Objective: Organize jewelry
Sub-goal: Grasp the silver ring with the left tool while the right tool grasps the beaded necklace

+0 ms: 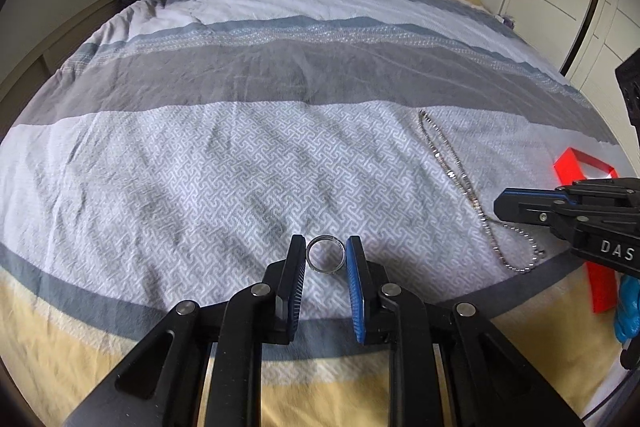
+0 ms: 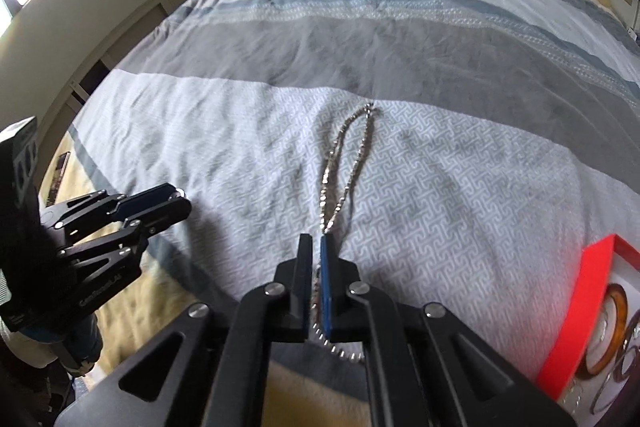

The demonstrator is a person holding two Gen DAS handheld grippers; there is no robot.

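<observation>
- Two pairs of hand-held tongs work over a striped bedspread [image 1: 240, 155], each already closed on one piece of jewelry.
- Left gripper [image 1: 326, 253]: its jaws stand narrowly apart, the black pad and the blue pad each pressing one side of a silver ring [image 1: 325, 253] held at the very tips, its opening facing the camera.
- The ring is judged light, rigid and smooth, so it could slip or pivot out of a tip grip; a hold across its full width, as here, seems the soundest.
- Necklace [image 2: 348, 155]: a silver beaded chain lies ahead of the right tongs as a long narrow loop on the patterned band of the cloth, with its near end running back between the jaws.
- Right gripper [image 2: 316, 247]: its jaws are nearly closed, pinching the chain near its lower end; a short beaded tail hangs out beneath them.
- The chain is judged limp and light; it will trail and swing when raised, may snag on the fabric, and is best lifted slowly from one end.
- Red box [image 2: 580, 303]: to the right of the right tongs, it is open and holds amber bangles [image 2: 618, 331]; it is probably the destination.
</observation>
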